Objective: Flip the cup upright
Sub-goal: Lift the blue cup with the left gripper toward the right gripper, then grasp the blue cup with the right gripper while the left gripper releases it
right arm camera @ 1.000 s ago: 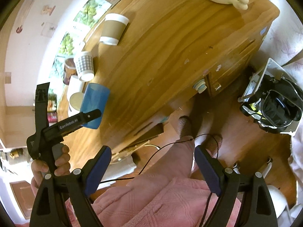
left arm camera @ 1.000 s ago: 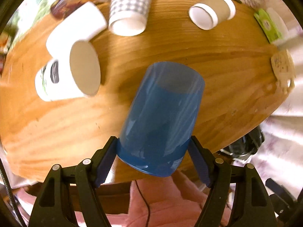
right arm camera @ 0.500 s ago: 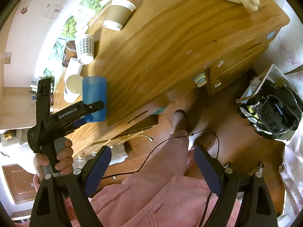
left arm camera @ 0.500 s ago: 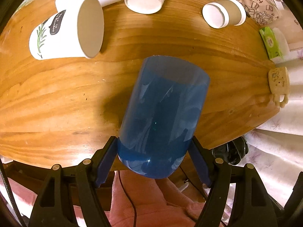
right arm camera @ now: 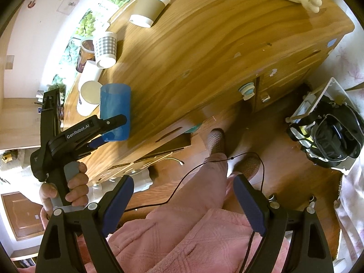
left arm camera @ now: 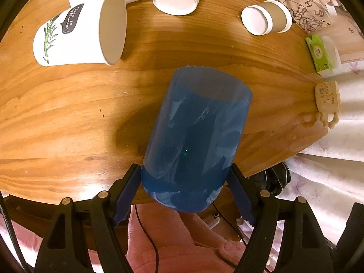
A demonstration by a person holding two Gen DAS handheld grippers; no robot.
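Left tongs (left arm camera: 185,186) pinching blue cup (left arm camera: 195,136) near base, held over bench (left arm camera: 68,118) near front edge. Right tongs (right arm camera: 182,204) spread, idle, off bench. Advice: level cup, base down, lower onto bare wood, release only once flat.
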